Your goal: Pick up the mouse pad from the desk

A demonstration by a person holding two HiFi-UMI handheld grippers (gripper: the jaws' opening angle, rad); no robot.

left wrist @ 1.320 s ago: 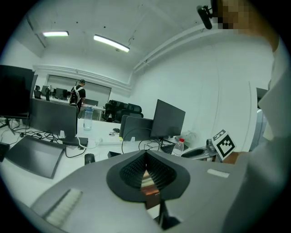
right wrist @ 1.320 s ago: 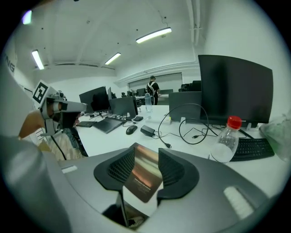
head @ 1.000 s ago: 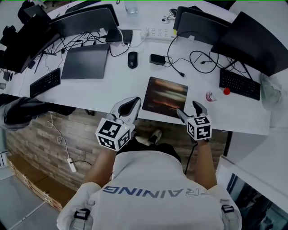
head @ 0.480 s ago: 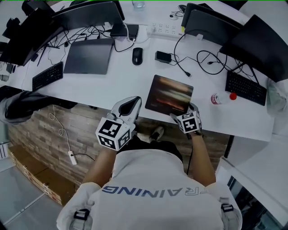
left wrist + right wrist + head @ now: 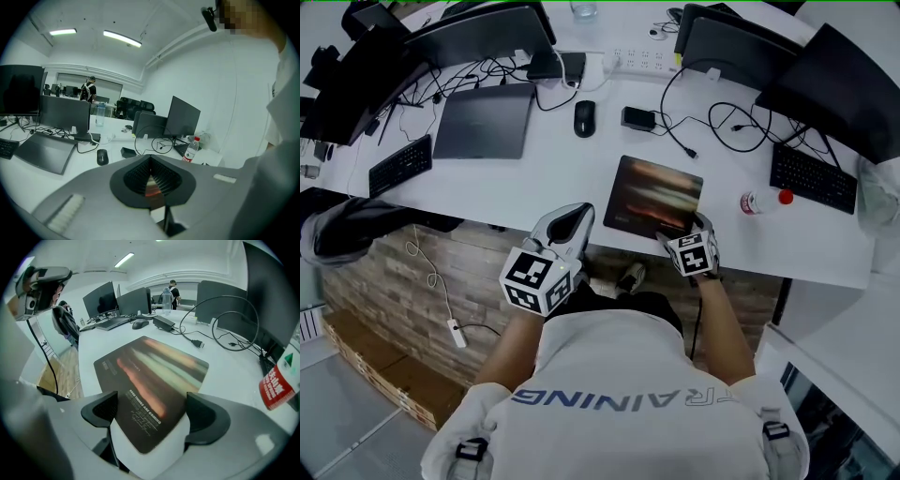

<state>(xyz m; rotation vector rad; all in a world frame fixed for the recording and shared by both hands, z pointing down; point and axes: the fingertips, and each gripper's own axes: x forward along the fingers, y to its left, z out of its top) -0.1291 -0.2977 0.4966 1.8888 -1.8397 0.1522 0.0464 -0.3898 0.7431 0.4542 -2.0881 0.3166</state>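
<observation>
Right tool: jaws spread wide, having just eased in a touch from their widest. It points steeply down over the bench's near edge. The mouse pad's corner sits between the jaws, not yet pinched.
Left tool: jaws together, nothing held; it hangs just short of the bench's near edge.
Mouse pad: lies flat on the bench, close along that near edge.
Step in hand: lining up the grasp, I'd say; nothing is lifted yet.
Next move: probably get one jaw under the thin corner at the near edge, then close and raise.
Pad's look: dark rounded rectangle with blurred orange and pale green streaks and small white lettering; thin, likely floppy.
</observation>
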